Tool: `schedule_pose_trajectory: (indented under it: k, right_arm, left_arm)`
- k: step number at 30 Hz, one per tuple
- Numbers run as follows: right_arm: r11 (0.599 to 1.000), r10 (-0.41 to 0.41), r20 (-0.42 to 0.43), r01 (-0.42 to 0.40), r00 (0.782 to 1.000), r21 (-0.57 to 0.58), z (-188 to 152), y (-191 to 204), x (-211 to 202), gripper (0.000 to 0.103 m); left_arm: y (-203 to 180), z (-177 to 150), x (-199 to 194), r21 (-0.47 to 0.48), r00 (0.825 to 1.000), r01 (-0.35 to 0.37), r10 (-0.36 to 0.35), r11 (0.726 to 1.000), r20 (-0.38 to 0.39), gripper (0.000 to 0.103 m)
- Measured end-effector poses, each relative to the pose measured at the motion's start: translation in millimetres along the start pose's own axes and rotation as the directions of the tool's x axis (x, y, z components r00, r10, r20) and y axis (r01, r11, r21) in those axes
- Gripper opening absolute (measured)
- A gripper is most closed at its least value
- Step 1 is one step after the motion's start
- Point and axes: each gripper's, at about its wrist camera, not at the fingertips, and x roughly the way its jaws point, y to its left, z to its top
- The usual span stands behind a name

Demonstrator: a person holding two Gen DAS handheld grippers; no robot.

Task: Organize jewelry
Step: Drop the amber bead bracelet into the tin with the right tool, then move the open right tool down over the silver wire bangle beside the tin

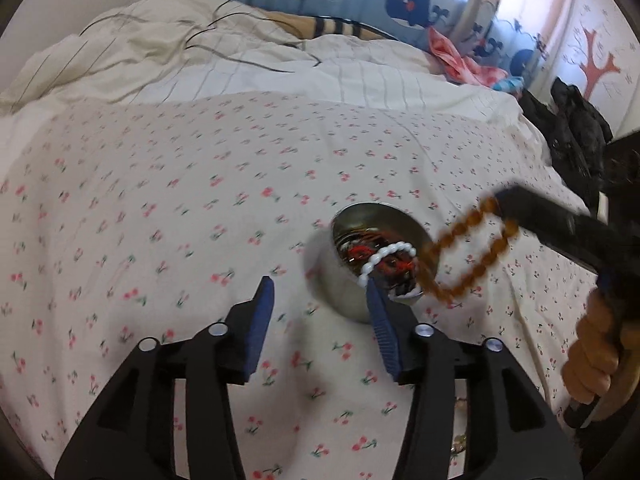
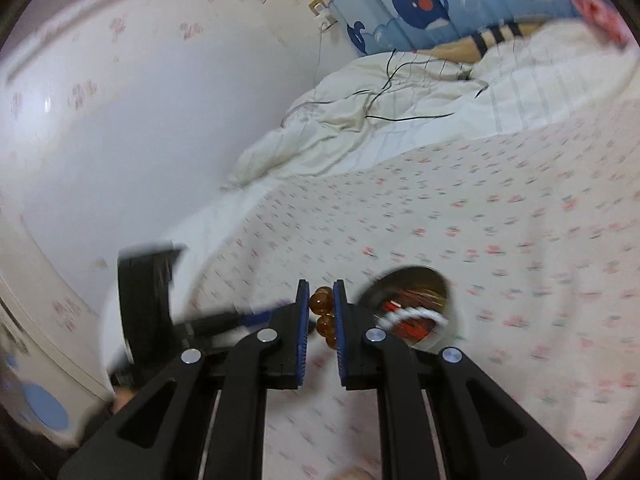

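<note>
The fingers (image 2: 303,332) of the right gripper (image 2: 321,312) are clamped on an amber bead bracelet (image 2: 323,314), with beads seen pinched between the blue pads in the right wrist view. The left gripper (image 1: 320,308) is spread wide and holds nothing.

Largest in the scene is the bed sheet (image 1: 180,208) with its cherry print, on which everything rests. On it stands a metal bowl (image 1: 344,292), just beyond the left gripper's right finger. A white bead bracelet (image 1: 380,258) is draped over the bowl's near rim, with red and dark pieces inside.

From the left wrist view, the amber loop (image 1: 468,256) is seen hanging down and leftward from the right gripper's tips (image 1: 516,204), its long axis slanting toward the bowl and its lower end at the bowl's right rim. The bowl therefore lies below and left of the held loop. A short lowering over the opening is judged to be what remains before release.
</note>
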Motion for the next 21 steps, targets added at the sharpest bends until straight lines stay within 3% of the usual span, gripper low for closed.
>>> schedule_pose_trajectory:
  k: [3, 5, 6, 7, 8, 9, 12, 14, 16, 19, 21]
  right_arm:
    - [0.997, -0.028, -0.022, 0.029, 0.999, 0.069, 2.8, -14.4, 20.3, 0.013]
    - [0.986, -0.159, -0.074, 0.163, 0.984, 0.04, -0.4, -24.5, 36.8, 0.013]
    - [0.967, -0.255, -0.099, 0.256, 0.962, -0.001, -2.9, -28.3, 42.8, 0.017]
    - [0.957, -0.29, -0.102, 0.289, 0.952, -0.023, -4.0, -28.8, 42.9, 0.032]
    - [0.949, -0.314, -0.088, 0.31, 0.945, -0.049, -5.4, -26.7, 37.7, 0.038]
    - [0.945, -0.324, -0.073, 0.319, 0.943, -0.07, -6.2, -23.7, 31.8, 0.046]
    - [0.919, -0.365, -0.033, 0.354, 0.931, -0.175, -17.5, -4.2, -4.9, 0.051]
    - [0.9, -0.392, -0.055, 0.37, 0.918, -0.229, -33.4, 0.7, -21.6, 0.055]
    - [0.868, -0.44, -0.092, 0.397, 0.893, -0.298, -57.8, 3.2, -38.3, 0.055]
    - [0.85, -0.477, -0.169, 0.404, 0.862, -0.338, -94.1, -2.8, -50.0, 0.055]
    - [0.814, -0.534, -0.205, 0.433, 0.82, -0.387, -111.9, -4.1, -47.2, 0.055]
  left_arm:
    - [5.1, 1.8, 0.4, -0.021, 1.0, -0.003, 0.002, 1.0, -0.004, 0.047]
    - [3.7, 3.1, -1.4, -0.013, 1.0, 0.002, -0.002, 1.0, -0.005, 0.048]
    - [1.6, 3.1, -2.2, -0.002, 1.0, -0.003, 0.002, 1.0, -0.006, 0.05]
    - [-1.0, 2.7, -2.6, 0.014, 1.0, -0.012, 0.012, 1.0, -0.008, 0.051]
    - [-3.2, 1.9, -3.0, 0.027, 1.0, -0.019, 0.019, 0.999, -0.01, 0.053]
    - [-5.4, 1.2, -3.3, 0.038, 1.0, -0.017, 0.017, 0.999, -0.014, 0.054]
    - [-12.3, -3.4, 0.0, 0.074, 0.998, 0.013, -0.009, 0.997, -0.058, 0.057]
    - [-19.9, -11.9, 1.8, 0.11, 0.995, 0.04, -0.03, 0.993, -0.091, 0.058]
    - [-30.6, -29.1, 2.8, 0.152, 0.989, 0.082, -0.062, 0.985, -0.132, 0.059]
    - [-42.8, -54.0, 5.6, 0.189, 0.984, 0.09, -0.058, 0.978, -0.17, 0.06]
    - [-50.5, -66.5, 10.6, 0.203, 0.976, 0.113, -0.07, 0.973, -0.207, 0.06]
